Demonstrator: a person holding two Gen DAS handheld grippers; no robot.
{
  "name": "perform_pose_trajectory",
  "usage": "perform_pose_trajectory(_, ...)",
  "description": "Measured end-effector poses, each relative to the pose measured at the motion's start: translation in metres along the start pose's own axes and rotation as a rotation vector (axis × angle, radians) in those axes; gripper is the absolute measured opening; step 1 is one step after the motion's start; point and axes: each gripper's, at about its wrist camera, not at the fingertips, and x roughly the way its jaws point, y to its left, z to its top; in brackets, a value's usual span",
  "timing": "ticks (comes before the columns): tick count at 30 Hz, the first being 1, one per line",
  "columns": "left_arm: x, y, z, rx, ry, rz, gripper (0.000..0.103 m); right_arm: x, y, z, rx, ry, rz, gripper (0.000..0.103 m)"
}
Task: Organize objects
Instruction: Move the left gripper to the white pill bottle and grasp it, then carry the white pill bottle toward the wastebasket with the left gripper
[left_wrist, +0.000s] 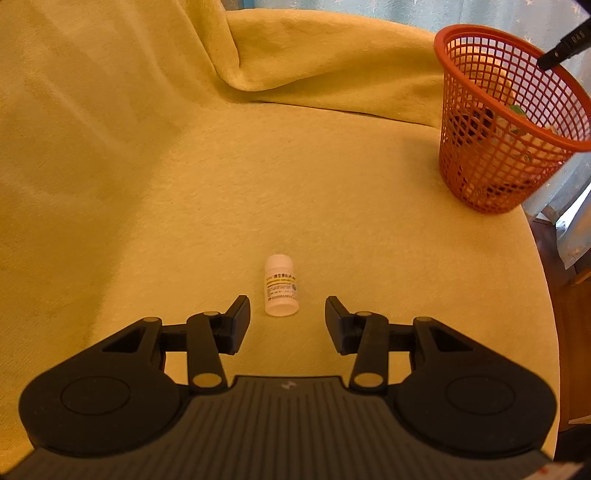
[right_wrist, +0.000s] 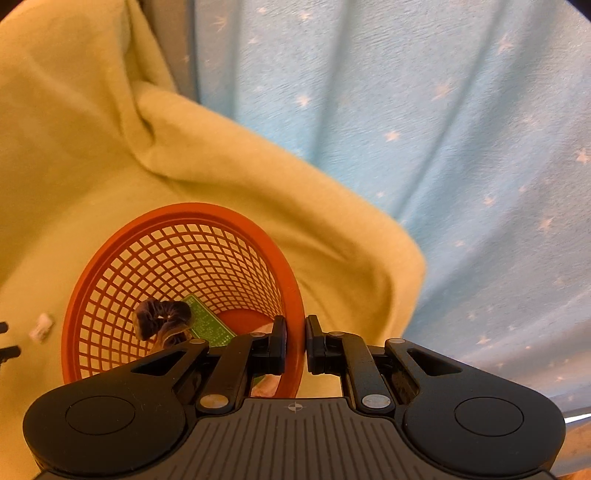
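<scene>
Green card (right_wrist: 208, 323) inside basket (right_wrist: 110, 243)

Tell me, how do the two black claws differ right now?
The left gripper is spread wide, while the right gripper is pinched nearly shut. The left gripper holds nothing, with a small white bottle standing just ahead between its fingers; the right gripper clamps the rim of the orange basket. Both are the same black two-fingered tool over the yellow cloth.

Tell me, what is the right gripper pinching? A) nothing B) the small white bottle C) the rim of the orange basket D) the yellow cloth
C: in the right wrist view, the right gripper has its fingers closed on either side of the orange basket rim.
</scene>
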Motion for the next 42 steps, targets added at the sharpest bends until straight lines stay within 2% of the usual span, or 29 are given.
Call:
perform_pose_trajectory(7, 0.015, -0.005, 0.001, -0.009, 0.005, 0.0, 0.039, 0.002, 0.002, -0.003, 0.001, -0.015, -0.012, 0.007)
perform_pose_trajectory(20, 0.053, -0.012, 0.008, -0.024, 0.043, 0.065, 0.038, 0.001, -0.002, -0.006, 0.029, -0.023, 0.002, 0.007)
perform_pose_trajectory(26, 0.062, -0.008, 0.006, -0.021, 0.052, 0.07, 0.031, 0.0, -0.003, -0.009, 0.03, -0.024, 0.002, 0.007)
perform_pose_trajectory(28, 0.065, -0.008, 0.005, -0.02, 0.057, 0.068, 0.023, 0.0, -0.003, -0.01, 0.031, -0.025, 0.004, 0.007)
perform_pose_trajectory(36, 0.059, -0.011, 0.001, -0.015, 0.038, 0.077, 0.022, -0.004, -0.003, -0.015, 0.015, -0.029, 0.011, 0.007)
perform_pose_trajectory(42, 0.033, -0.012, 0.006, -0.003, 0.004, 0.083, 0.022, -0.003, -0.001, -0.014, -0.018, -0.042, 0.019, 0.007)
